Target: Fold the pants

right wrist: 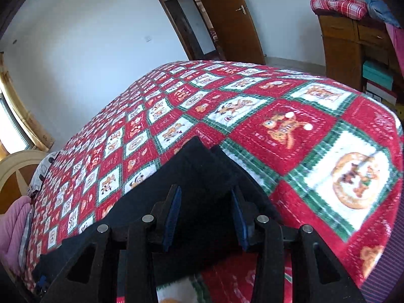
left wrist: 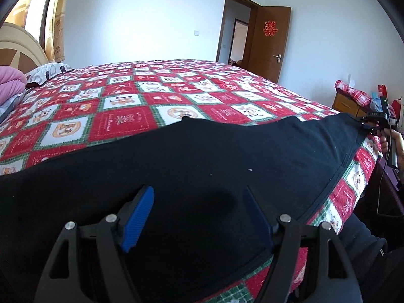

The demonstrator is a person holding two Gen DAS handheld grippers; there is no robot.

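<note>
One pair of plain black fabric pants (left wrist: 202, 156) lies spread flat along the near edge of a bed covered by a red, white and green checked quilt with cartoon squares (left wrist: 141, 93). The left tool (left wrist: 199, 202) hovers just above the cloth, its blue-padded fingers (left wrist: 141, 214) spread wide with dark fabric showing between them. The right tool (right wrist: 204, 199) sits over the pants' far end, its fingers apart at a medium gap, the pointed black corner (right wrist: 194, 149) lying just ahead of the tips.
</note>
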